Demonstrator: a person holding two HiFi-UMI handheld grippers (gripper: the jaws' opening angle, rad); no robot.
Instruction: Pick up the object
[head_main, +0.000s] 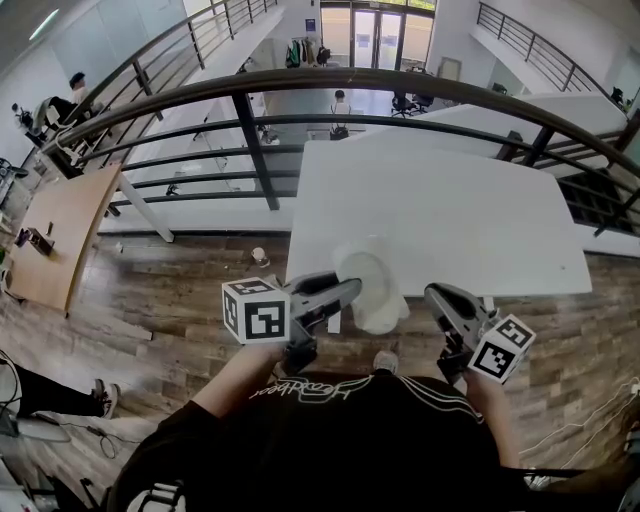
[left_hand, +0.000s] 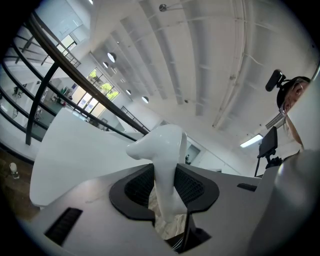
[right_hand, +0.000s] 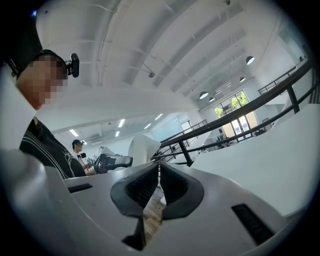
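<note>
The white object (head_main: 370, 285) is glossy and rounded, with a spout-like tip, and it is lifted in front of the near edge of the white table (head_main: 440, 200). My left gripper (head_main: 345, 292) is shut on it from the left. In the left gripper view the object's narrow part (left_hand: 165, 165) stands pinched between the two black pads (left_hand: 137, 187), and its curved top rises above them. My right gripper (head_main: 450, 305) hangs to the object's right, apart from it, jaws shut with nothing between them (right_hand: 159, 167). The right gripper view shows the object (right_hand: 142, 146) off to the left.
A dark metal railing (head_main: 300, 85) crosses behind the table, with a drop to a lower floor beyond. Wooden flooring (head_main: 180, 290) lies below. A small cup (head_main: 260, 257) stands on the floor by the table's left corner. Someone's legs (head_main: 60, 395) reach in at the left.
</note>
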